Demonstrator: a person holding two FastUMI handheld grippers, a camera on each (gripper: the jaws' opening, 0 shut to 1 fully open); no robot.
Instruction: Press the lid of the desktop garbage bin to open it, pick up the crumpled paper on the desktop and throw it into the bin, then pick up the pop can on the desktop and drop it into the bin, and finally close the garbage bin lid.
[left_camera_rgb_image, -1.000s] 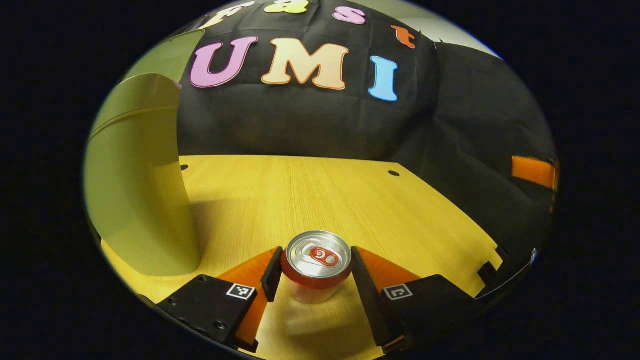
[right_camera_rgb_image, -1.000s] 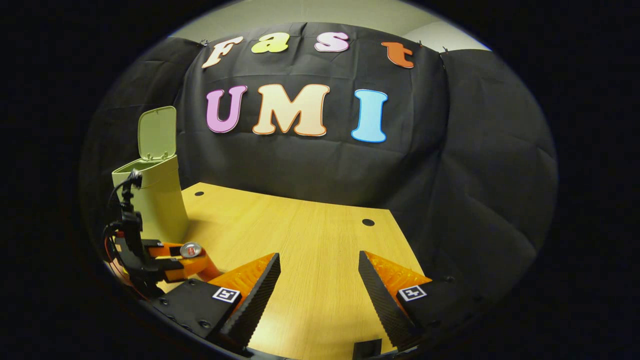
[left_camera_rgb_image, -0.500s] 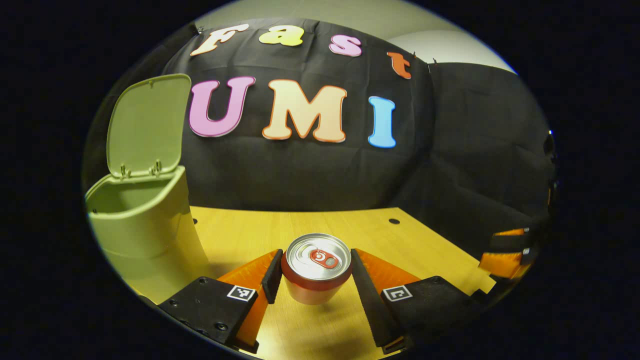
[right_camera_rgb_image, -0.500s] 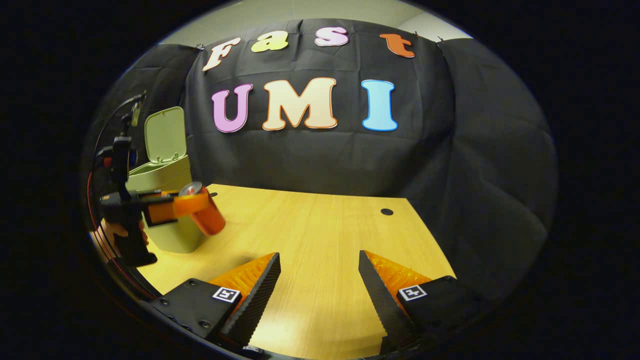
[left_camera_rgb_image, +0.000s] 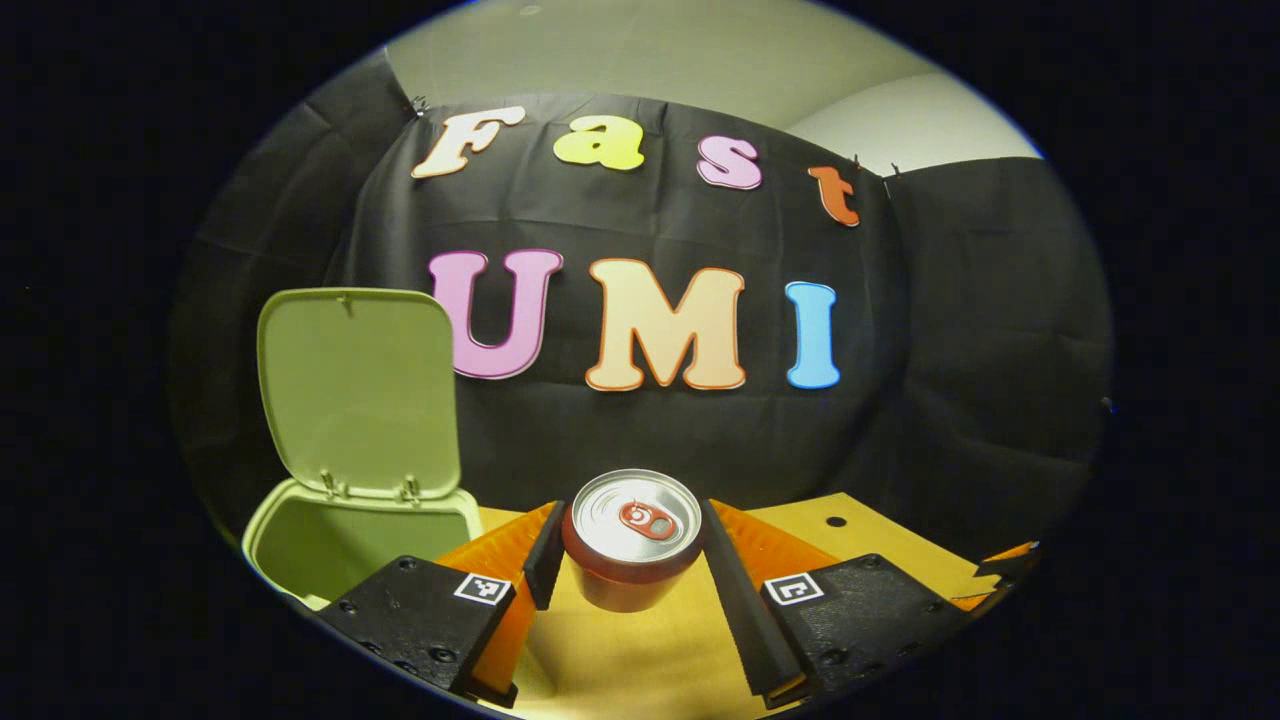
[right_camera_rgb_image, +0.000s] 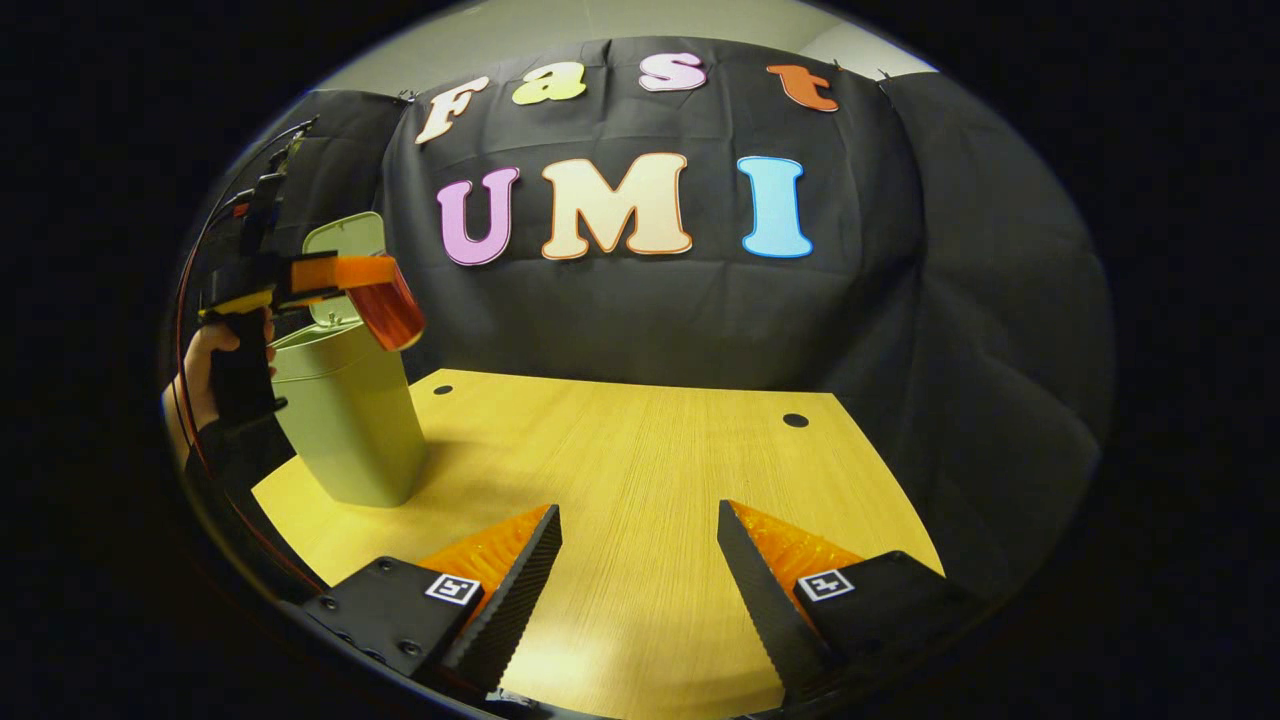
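Note:
A red pop can (left_camera_rgb_image: 632, 540) with a silver top hangs in the air, my left gripper (left_camera_rgb_image: 628, 550) shut on its sides. The pale green bin (left_camera_rgb_image: 340, 530) stands just left of it, its lid (left_camera_rgb_image: 355, 390) raised upright and the mouth open. In the right gripper view, the can (right_camera_rgb_image: 388, 312) is held beside the bin (right_camera_rgb_image: 350, 420), level with its rim, and a hand (right_camera_rgb_image: 205, 365) holds that gripper. My right gripper (right_camera_rgb_image: 638, 590) is open over the wooden table (right_camera_rgb_image: 640, 460) with nothing between its fingers.
The table has two small round holes (right_camera_rgb_image: 796, 420) near its back edge. Black cloth walls close the booth behind and to the right. The table's front right corner (left_camera_rgb_image: 1000, 570) has a stepped edge.
My left gripper has lifted the can off the table to the height of the bin's rim and closer to the bin. The right gripper has hardly moved.

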